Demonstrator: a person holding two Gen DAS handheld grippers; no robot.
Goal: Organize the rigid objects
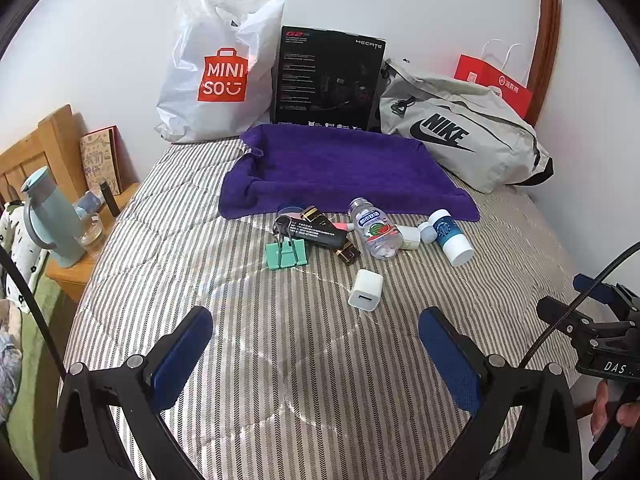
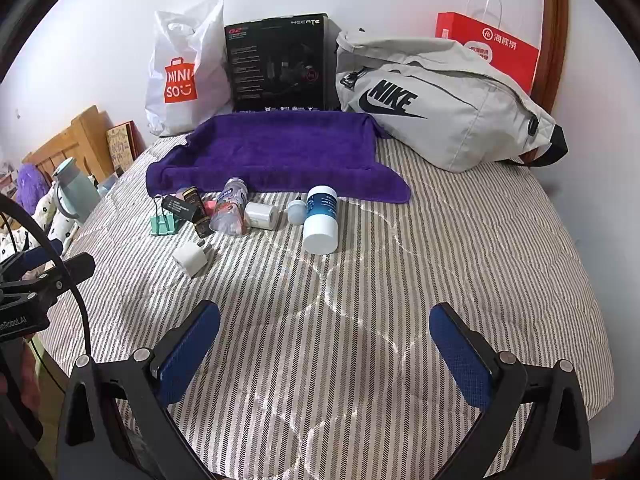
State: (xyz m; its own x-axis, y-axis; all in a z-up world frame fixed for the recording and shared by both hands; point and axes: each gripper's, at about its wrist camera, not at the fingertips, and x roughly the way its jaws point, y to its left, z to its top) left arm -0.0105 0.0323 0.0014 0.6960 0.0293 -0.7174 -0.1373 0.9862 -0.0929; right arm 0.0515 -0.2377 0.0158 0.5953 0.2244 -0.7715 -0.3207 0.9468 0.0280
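A cluster of small items lies on the striped bed in front of a purple towel [image 1: 340, 168] [image 2: 276, 152]. It holds a green binder clip [image 1: 286, 255] [image 2: 164, 224], a black tube [image 1: 316, 233], a clear plastic bottle [image 1: 376, 234] [image 2: 232, 210], a white and blue bottle [image 1: 452, 237] [image 2: 321, 220] and a white charger cube [image 1: 365, 290] [image 2: 190, 258]. My left gripper [image 1: 316, 320] hovers open, just short of the charger. My right gripper [image 2: 325, 320] is open too, nothing between its fingers, well short of the white and blue bottle.
Against the wall stand a white Miniso bag [image 1: 218, 76], a black box [image 1: 328, 80], a grey Nike bag [image 1: 460, 132] and a red paper bag [image 2: 496, 46]. A wooden nightstand [image 1: 68, 276] at the left holds a teal flask and a glass.
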